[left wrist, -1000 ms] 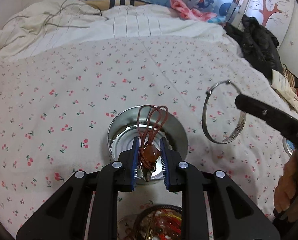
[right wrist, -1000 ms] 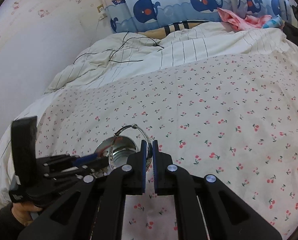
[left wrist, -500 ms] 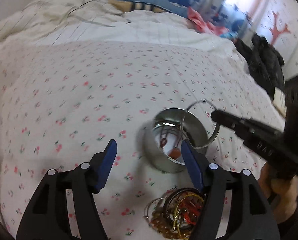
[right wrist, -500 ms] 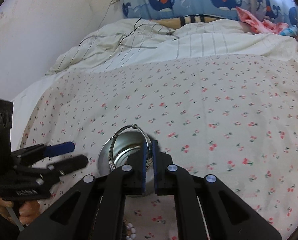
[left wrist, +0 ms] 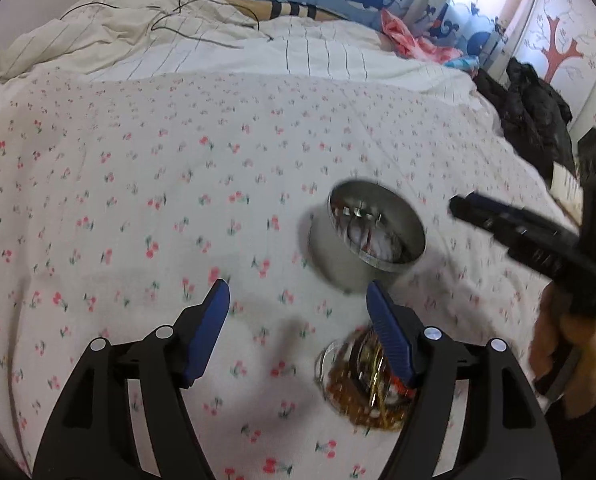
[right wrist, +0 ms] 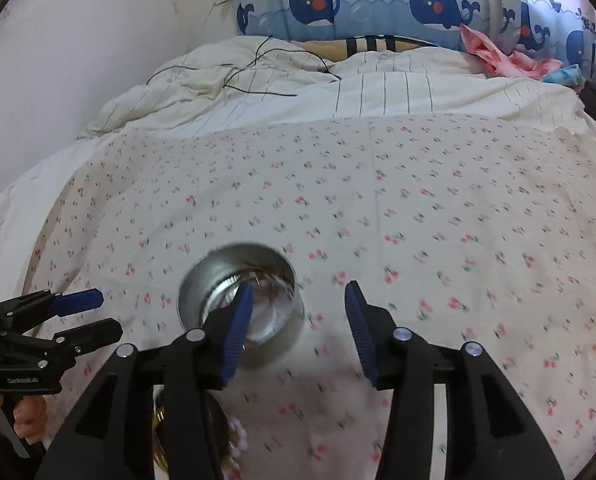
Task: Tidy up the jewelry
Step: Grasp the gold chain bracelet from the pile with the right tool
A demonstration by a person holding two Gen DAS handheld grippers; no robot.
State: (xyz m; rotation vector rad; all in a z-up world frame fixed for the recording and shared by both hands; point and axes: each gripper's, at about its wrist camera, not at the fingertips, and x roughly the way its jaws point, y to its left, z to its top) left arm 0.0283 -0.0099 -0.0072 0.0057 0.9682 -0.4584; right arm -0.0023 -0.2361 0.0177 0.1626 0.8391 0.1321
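Note:
A round silver tin stands on the cherry-print bedspread, with jewelry inside it; it also shows in the right wrist view. A tangled pile of beaded jewelry lies on the spread in front of the tin. My left gripper is open and empty, left of and nearer than the tin, above the pile. My right gripper is open and empty, with its left finger over the tin's rim. It also shows in the left wrist view, right of the tin.
The cherry-print bedspread covers the bed. A rumpled striped duvet with a black cable lies at the back. Black clothing is heaped at the bed's right edge. A wall runs along the left.
The left gripper opened and let the brown cord necklace drop into the tin, then drew back left. The right gripper opened and let go of the silver bangle, which is out of sight now.

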